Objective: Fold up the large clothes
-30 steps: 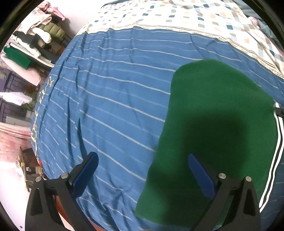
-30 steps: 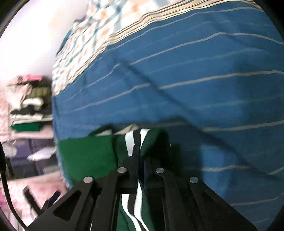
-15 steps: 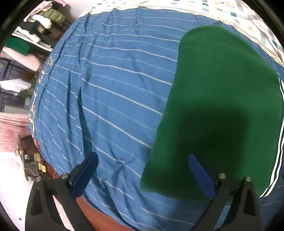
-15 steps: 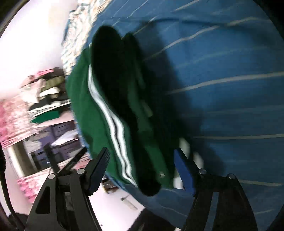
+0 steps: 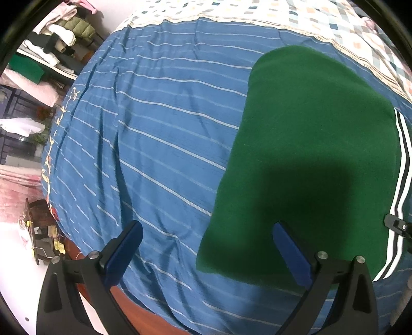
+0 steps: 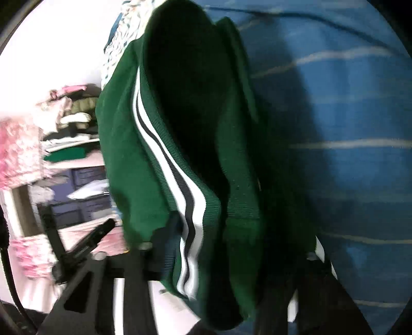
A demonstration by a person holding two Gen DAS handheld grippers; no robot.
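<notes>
A dark green garment [image 5: 309, 154] lies folded flat on the blue striped bed cover [image 5: 154, 141], its white-and-black striped hem [image 5: 401, 159] on the right side. My left gripper [image 5: 206, 247] hovers open above the garment's near left corner and holds nothing. A bit of the right gripper [image 5: 396, 226] shows at that hem. In the right wrist view, which is blurred, the garment's thick folded edge [image 6: 231, 180] and striped hem [image 6: 185, 190] stand between the fingers of my right gripper [image 6: 237, 250]. Its jaws are closing and still stand apart.
Shelves with stacked clothes [image 5: 51, 33] stand beyond the bed's left side. A checked sheet [image 5: 283, 10] covers the far end of the bed. A small wooden stand with clutter [image 5: 41, 232] sits on the floor by the bed's near wooden edge [image 5: 134, 309].
My right gripper let go of the striped hem, opened wide and swung round to the garment's side edge, which now fills its view. The left gripper stayed open and barely shifted.
</notes>
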